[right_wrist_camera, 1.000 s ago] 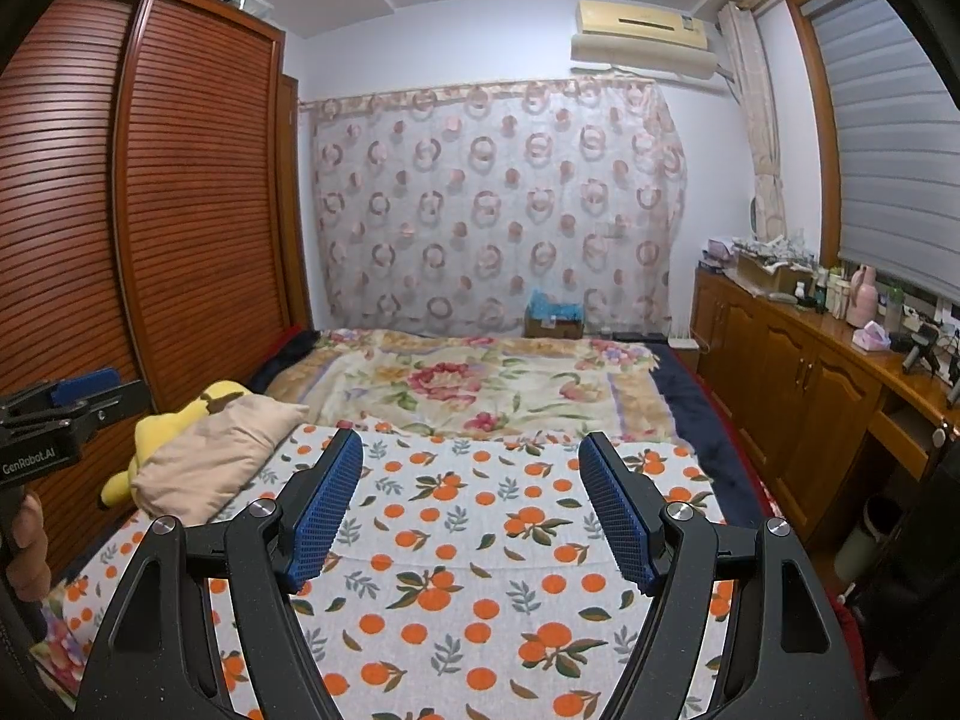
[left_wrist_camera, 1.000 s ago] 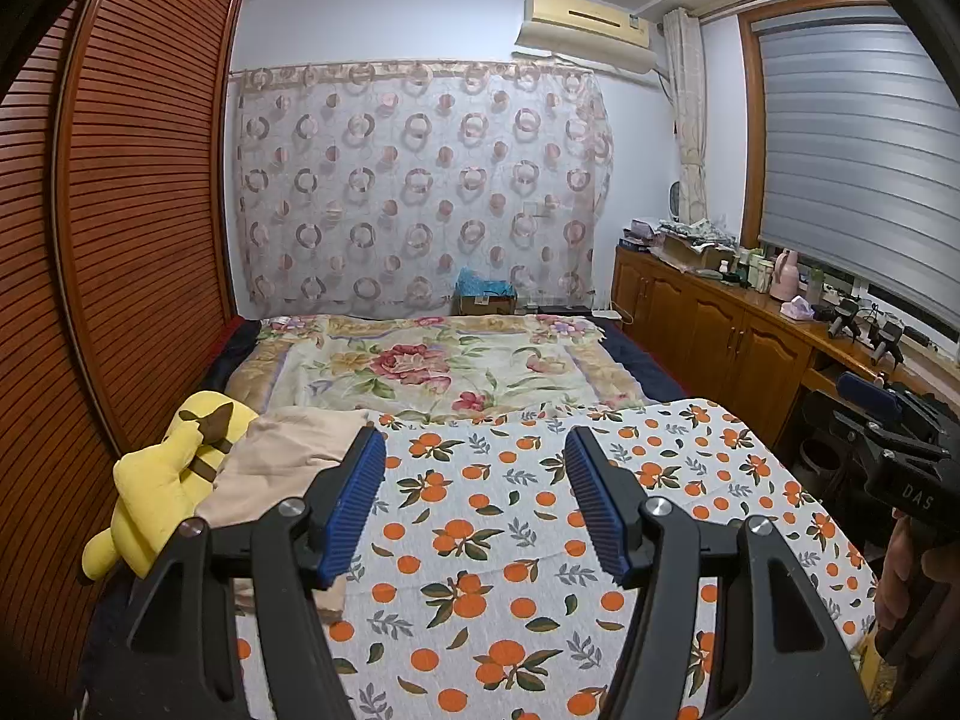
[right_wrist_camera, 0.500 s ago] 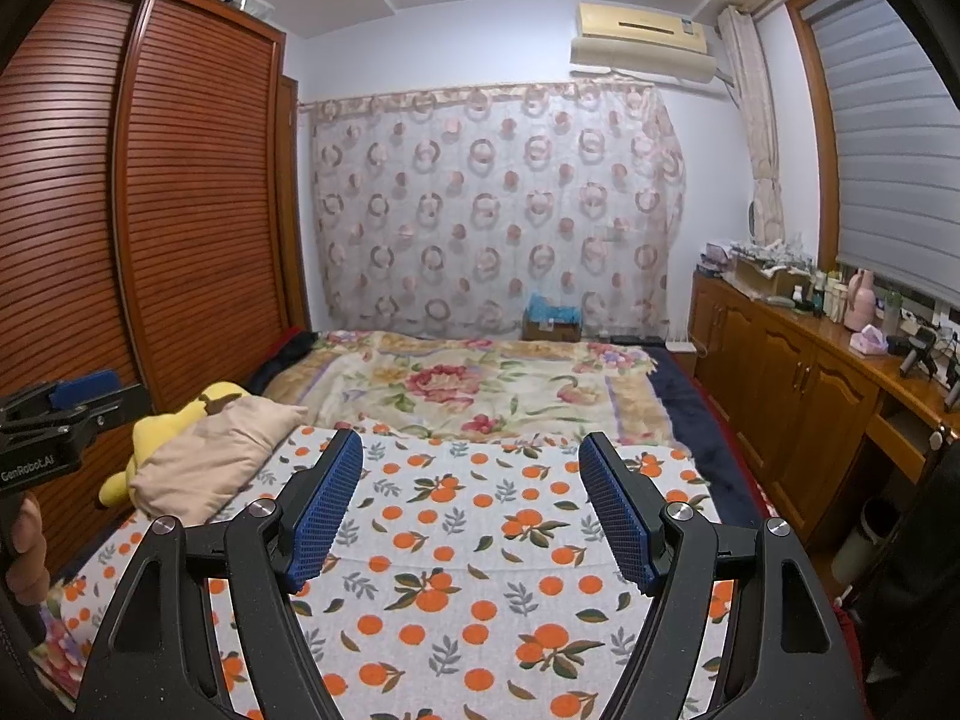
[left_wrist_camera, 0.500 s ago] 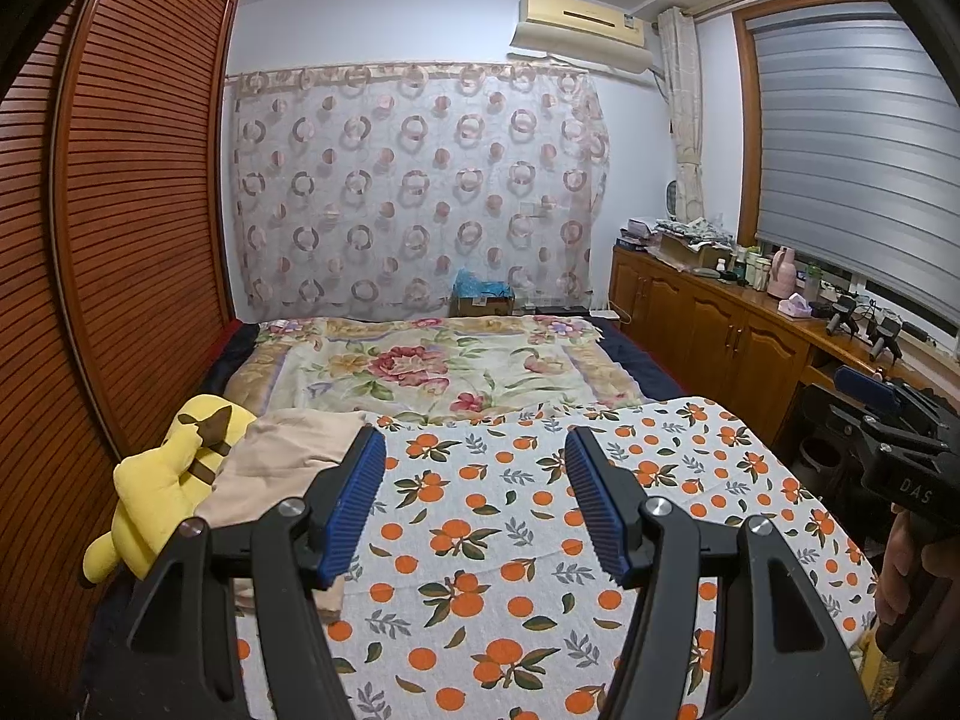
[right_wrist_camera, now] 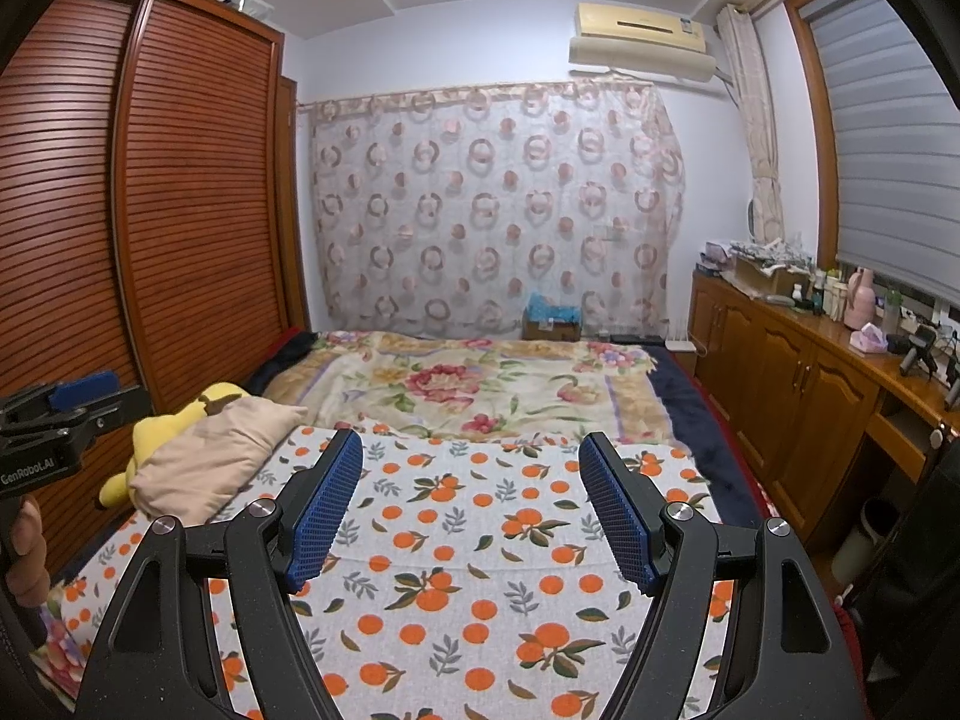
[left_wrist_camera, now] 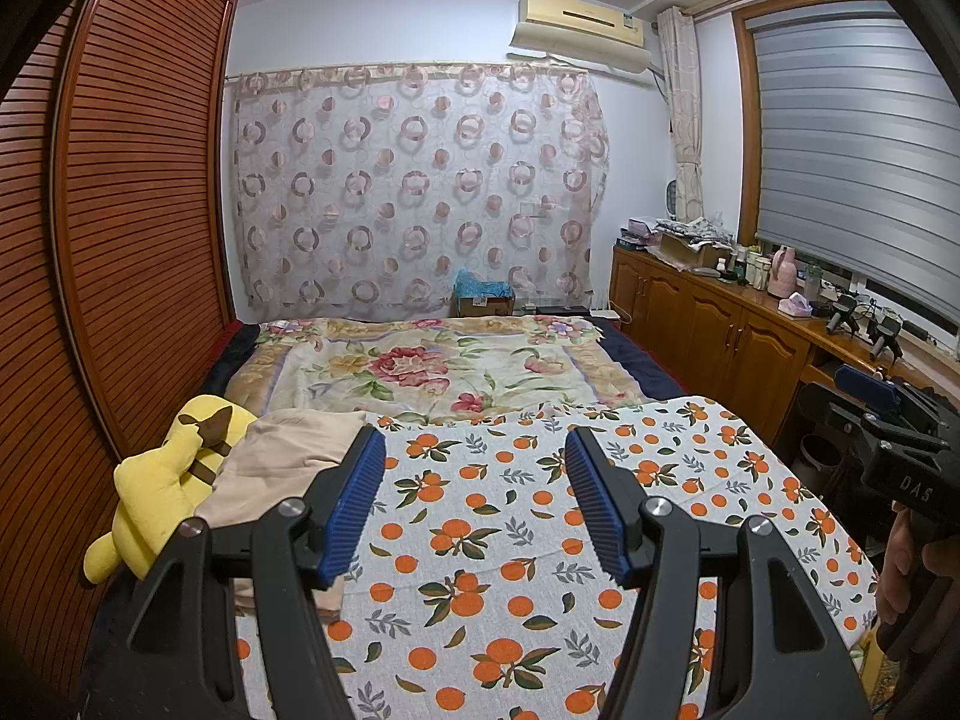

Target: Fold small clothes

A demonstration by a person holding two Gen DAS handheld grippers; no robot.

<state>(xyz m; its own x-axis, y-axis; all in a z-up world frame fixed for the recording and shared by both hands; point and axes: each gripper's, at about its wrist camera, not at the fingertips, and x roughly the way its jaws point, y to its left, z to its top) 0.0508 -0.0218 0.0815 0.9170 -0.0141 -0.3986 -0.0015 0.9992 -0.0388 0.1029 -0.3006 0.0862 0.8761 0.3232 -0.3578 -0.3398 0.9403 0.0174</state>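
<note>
Bedroom light falls on a bed whose near part is covered by an orange-print sheet (left_wrist_camera: pixel 492 540), spread flat from edge to edge. Above its near end the left gripper (left_wrist_camera: pixel 474 501) hangs with its blue pads parted about halfway and only air between them. The right gripper (right_wrist_camera: pixel 471 507) hangs over the same sheet, its pads spread somewhat wider, gripping nothing either. Each gripper shows at the other view's edge, with a hand (right_wrist_camera: pixel 24 552) on its handle. At the bed's left edge, past the left gripper's left pad, lies a beige garment (left_wrist_camera: pixel 282 468), bunched and lapping onto the sheet; which piece of clothing it is cannot be told. Touching it on the wardrobe side is a yellow plush toy (left_wrist_camera: pixel 162 480). Beyond the sheet's far edge lies a floral blanket (left_wrist_camera: pixel 420 366), reaching the bed's far end below a patterned curtain (left_wrist_camera: pixel 414 180).
</note>
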